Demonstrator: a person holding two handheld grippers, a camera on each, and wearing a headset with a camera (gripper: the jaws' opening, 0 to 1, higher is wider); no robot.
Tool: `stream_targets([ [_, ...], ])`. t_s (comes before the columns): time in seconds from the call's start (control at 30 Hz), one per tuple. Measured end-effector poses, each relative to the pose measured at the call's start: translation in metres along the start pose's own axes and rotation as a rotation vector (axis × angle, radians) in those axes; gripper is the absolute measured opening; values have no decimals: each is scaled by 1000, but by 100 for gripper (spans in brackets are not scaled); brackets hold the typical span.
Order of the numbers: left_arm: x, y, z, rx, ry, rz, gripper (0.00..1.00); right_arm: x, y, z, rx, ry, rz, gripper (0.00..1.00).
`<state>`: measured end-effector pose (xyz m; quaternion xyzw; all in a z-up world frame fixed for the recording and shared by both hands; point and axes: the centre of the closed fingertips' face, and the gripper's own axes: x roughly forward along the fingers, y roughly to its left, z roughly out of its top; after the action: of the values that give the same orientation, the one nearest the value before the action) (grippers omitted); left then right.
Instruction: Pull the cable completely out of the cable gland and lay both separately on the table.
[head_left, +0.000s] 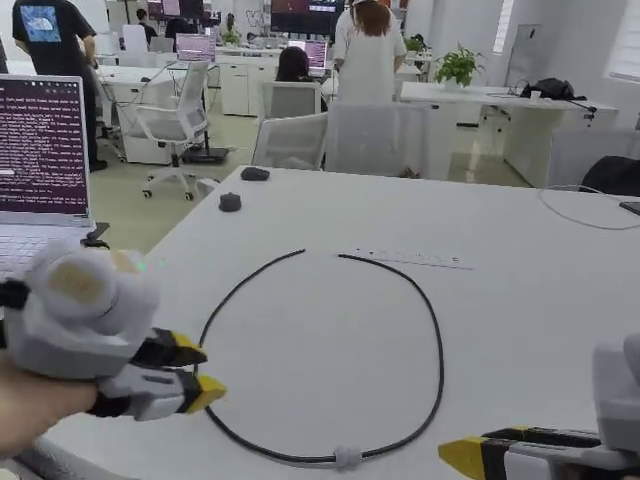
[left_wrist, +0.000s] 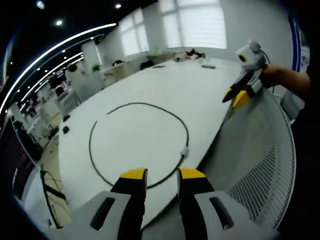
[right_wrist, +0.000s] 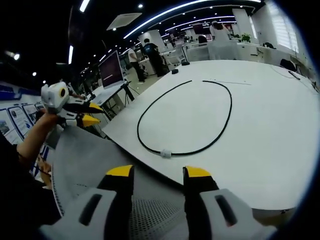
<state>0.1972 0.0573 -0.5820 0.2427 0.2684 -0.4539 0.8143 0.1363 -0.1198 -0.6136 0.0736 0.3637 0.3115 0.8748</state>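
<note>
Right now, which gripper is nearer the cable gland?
Right, it seems: the right gripper hangs just right of the cable gland, the left gripper farther off to its left.

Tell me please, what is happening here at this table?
A person holds a two-jaw gripper in each hand at a white table. A black cable lies on it in a wide loop, with a small pale cable gland threaded on it near the table's near edge. The left gripper and the right gripper hover at that edge, both open and holding nothing. The cable is not yet pulled out of the gland.
</note>
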Motion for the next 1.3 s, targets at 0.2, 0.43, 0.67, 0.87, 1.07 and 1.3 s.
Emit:
stream_targets([
  [0.2,66,-32,22,-2,33,-245,29,4,1,-11,-93,96,-14,34],
  [0.43,130,-45,-12,72,199,-368,34,7,4,-13,-84,104,21,32],
  [0.67,169,-45,-39,12,265,-370,33,9,6,-15,-78,117,36,31],
  [0.87,183,-60,-52,54,316,-398,31,12,5,-18,-79,128,41,31],
  [1.07,193,-68,-59,70,343,-396,32,12,7,-18,-89,131,53,30],
  [1.3,191,-61,-61,268,389,-335,17,11,30,-15,-111,197,182,27],
])
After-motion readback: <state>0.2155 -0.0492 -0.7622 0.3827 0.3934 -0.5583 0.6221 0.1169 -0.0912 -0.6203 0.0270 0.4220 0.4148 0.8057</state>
